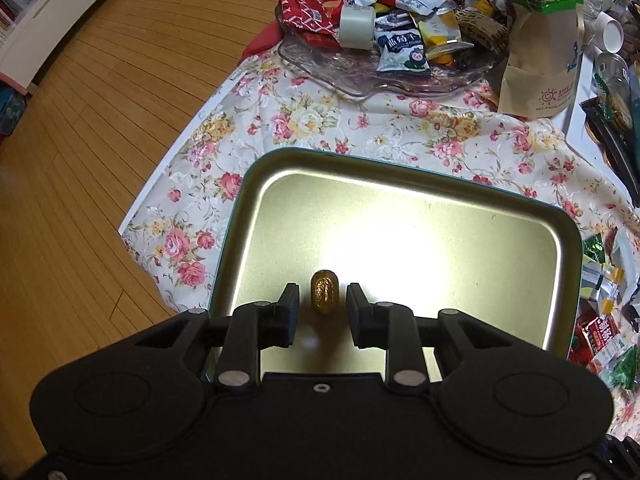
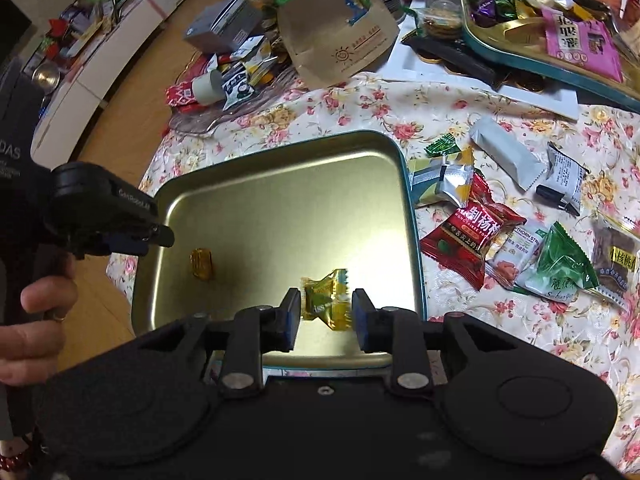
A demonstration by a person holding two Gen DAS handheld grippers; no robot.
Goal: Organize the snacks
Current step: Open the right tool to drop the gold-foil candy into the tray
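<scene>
The left gripper [image 1: 323, 307] stood spread, a gold foil candy [image 1: 325, 291] lying free between its pads on the tin tray [image 1: 460, 184]. The right gripper [image 2: 326, 314] gaped around a yellow-green wrapped candy [image 2: 326, 300], seemingly untouched; loose snack packets [image 2: 520, 240] lay beside.

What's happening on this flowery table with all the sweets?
A person is sorting snacks into a gold metal tray with hand-held tongs. The left tongs stand open around a gold foil candy lying in the tray; the right tongs stand open around a green and yellow wrapped candy. More packets lie on the cloth beside it.
</scene>
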